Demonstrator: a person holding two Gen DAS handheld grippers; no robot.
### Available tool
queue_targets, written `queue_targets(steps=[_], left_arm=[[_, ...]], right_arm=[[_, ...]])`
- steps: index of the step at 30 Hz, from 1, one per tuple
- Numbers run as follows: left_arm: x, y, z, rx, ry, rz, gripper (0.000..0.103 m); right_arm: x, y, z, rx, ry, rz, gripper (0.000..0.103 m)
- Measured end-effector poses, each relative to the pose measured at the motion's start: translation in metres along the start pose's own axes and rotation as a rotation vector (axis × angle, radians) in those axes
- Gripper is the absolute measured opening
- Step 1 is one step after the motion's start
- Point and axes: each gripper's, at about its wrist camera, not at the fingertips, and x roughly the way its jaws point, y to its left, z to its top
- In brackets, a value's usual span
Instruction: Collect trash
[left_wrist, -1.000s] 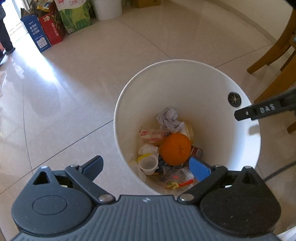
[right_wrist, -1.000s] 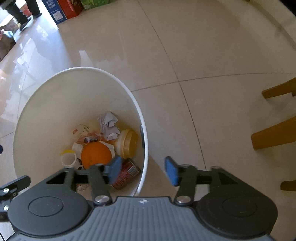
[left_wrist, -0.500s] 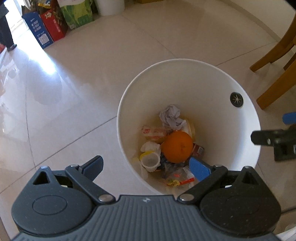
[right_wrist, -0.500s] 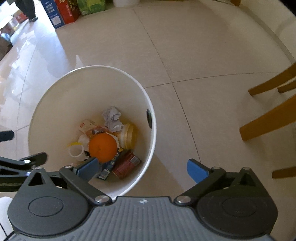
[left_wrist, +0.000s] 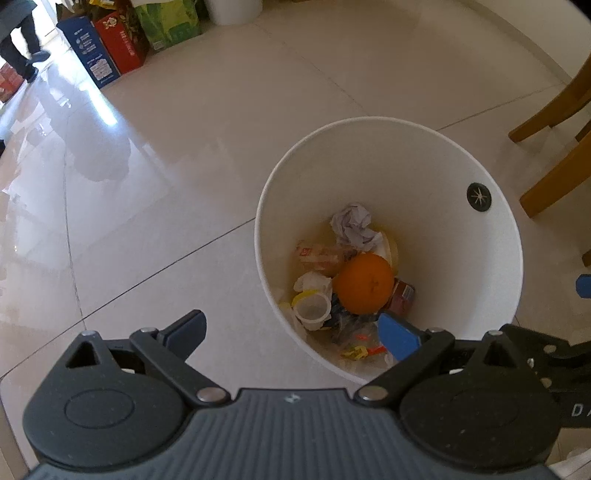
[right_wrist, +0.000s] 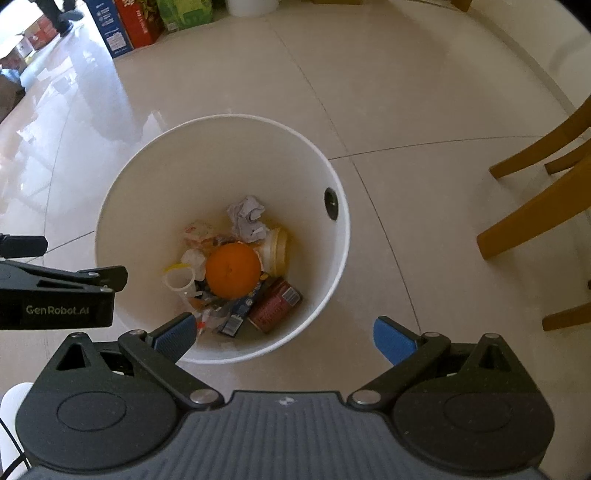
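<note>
Bin (right_wrist: 221, 155): white, round, upright on the tiled floor (right_wrist: 388, 92), mouth up.
Contents: orange (right_wrist: 232, 272) on top at the bottom's middle; crumpled paper (right_wrist: 246, 218) toward the far wall; red can (right_wrist: 275, 305) on its side, long axis slanting toward the near wall.
Right view only: can's full length (left view shows one end).
Left gripper (left_wrist: 291, 330): jaws spread wide, empty.
Right gripper (right_wrist: 284, 334): jaws wide apart, empty.

A glossy pale tiled floor (left_wrist: 207, 155) fills the scene, catching window glare. Along its far edge stands a row of cartons — a blue box (left_wrist: 90, 55), a red box (left_wrist: 123, 46) and a green bag (left_wrist: 170, 22). Wooden chair legs (right_wrist: 535, 206) angle in on one side — a person's dark trouser legs and shoes (left_wrist: 24, 51) stand far off.
</note>
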Motion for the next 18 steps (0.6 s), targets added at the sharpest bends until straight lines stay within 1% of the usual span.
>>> queue_targets(steps=[5, 9, 13, 18], left_arm=[[-0.005, -0.002, -0.002, -0.002, -0.004, 0.002, 0.099], [-0.010, -0.005, -0.003, 0.007, -0.008, 0.016, 0.099], [-0.015, -0.008, -0.005, 0.015, -0.012, 0.035, 0.099], [-0.019, -0.007, -0.006, 0.021, -0.015, 0.040, 0.099]], right_arm=[[-0.002, -0.002, 0.000, -0.016, 0.001, -0.021, 0.103], [0.001, -0.009, 0.001, 0.017, 0.005, 0.000, 0.103], [0.001, -0.014, 0.002, 0.052, 0.006, -0.002, 0.103], [-0.001, -0.013, 0.002, 0.054, 0.004, 0.004, 0.103]])
